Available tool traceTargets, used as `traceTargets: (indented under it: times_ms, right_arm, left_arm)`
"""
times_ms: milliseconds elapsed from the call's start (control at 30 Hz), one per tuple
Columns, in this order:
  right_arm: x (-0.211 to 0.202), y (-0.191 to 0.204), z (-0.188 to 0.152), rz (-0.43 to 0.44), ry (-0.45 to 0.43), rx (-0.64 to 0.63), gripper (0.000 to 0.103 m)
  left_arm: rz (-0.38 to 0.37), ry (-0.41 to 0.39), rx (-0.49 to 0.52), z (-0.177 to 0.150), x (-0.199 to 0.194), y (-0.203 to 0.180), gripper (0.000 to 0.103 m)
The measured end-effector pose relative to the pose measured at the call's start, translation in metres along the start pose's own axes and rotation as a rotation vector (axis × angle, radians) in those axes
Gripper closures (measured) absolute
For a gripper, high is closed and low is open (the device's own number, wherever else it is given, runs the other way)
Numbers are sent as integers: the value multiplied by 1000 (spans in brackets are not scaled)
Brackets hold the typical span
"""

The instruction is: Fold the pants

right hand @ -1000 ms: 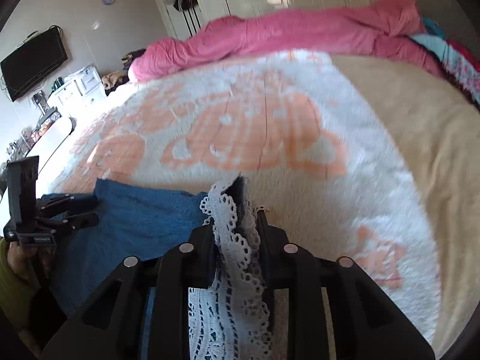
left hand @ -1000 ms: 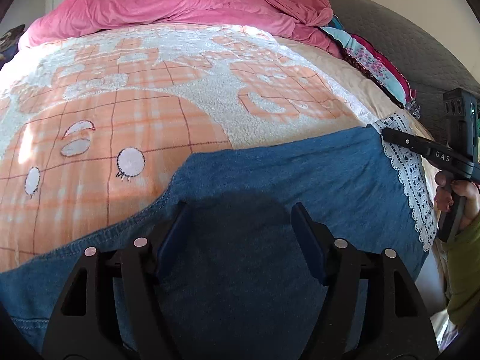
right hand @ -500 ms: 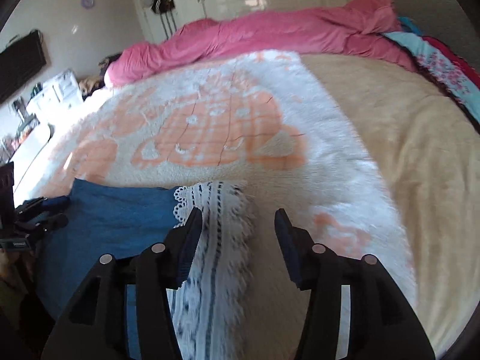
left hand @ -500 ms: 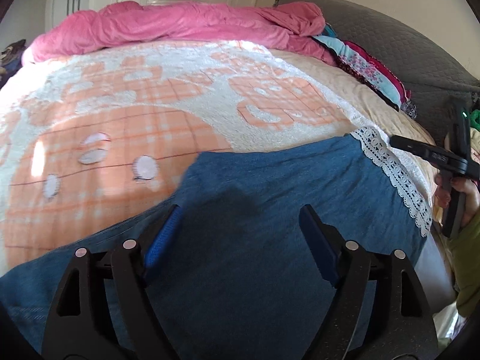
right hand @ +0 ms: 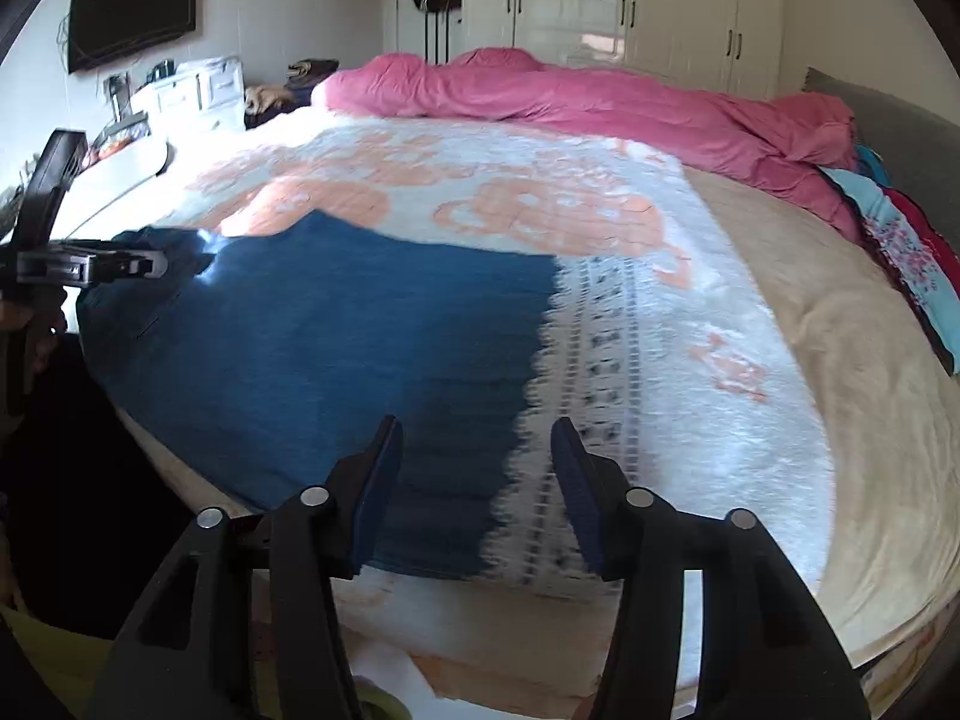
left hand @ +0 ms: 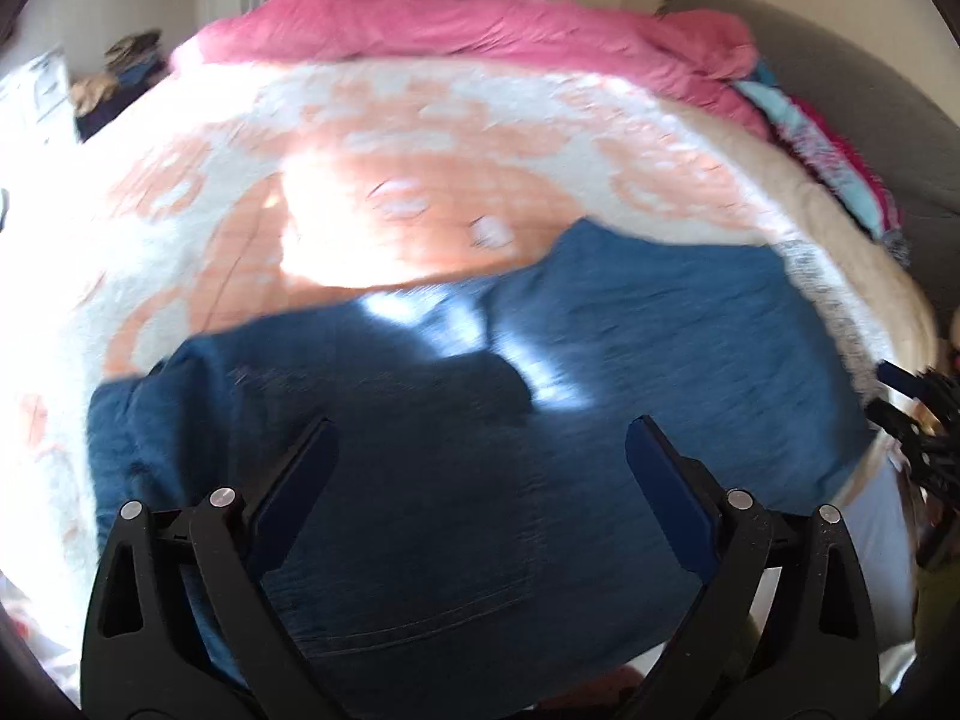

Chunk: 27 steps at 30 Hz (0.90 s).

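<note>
Blue denim pants (left hand: 600,408) lie flat along the near edge of the bed, with a white lace hem (right hand: 588,372) at their right end. In the left wrist view the picture is blurred. My left gripper (left hand: 480,468) is open and empty above the waist end of the pants. It also shows at the left in the right wrist view (right hand: 120,264). My right gripper (right hand: 477,462) is open and empty, just above the lace hem near the bed's edge. It also shows at the right edge of the left wrist view (left hand: 906,396).
The bed carries a white and orange fleece blanket (right hand: 480,192). A pink duvet (right hand: 600,96) is bunched along the far side. Colourful clothes (right hand: 906,240) lie by the grey headboard (right hand: 900,120). A TV (right hand: 132,12) and white wardrobes (right hand: 630,6) stand beyond.
My right gripper opened and let go of the lace hem, then drew back. The pants now lie flat. My left gripper pulled back and swung left, staying open.
</note>
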State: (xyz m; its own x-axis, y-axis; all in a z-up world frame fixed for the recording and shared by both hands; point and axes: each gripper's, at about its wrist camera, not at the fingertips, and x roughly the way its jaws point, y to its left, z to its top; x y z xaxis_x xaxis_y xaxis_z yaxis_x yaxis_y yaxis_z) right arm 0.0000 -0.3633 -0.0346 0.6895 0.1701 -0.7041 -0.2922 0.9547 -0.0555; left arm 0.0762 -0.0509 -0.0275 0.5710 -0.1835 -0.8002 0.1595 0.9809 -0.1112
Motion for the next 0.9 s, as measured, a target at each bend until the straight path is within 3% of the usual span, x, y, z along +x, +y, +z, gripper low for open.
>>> traceTargets:
  times_ms: [33, 133, 233, 567, 700, 900]
  right_arm:
    - [4, -1, -2, -22, 23, 5, 47]
    - [16, -15, -16, -60, 105, 36, 47]
    - [15, -23, -24, -15, 97, 79, 47]
    - [14, -22, -25, -13, 84, 108, 46]
    - [-1, -13, -21, -5, 57, 96, 37]
    - [-25, -18, -17, 7, 12, 141, 36]
  left_arm:
    - [13, 22, -63, -1, 5, 14, 13]
    - [-83, 19, -203, -3, 5, 43, 13]
    - [-92, 25, -223, -2, 6, 49, 13]
    - [-34, 34, -178, -3, 12, 40, 12]
    - [18, 9, -96, -3, 1, 21, 10]
    - [-27, -30, -40, -8, -19, -2, 10]
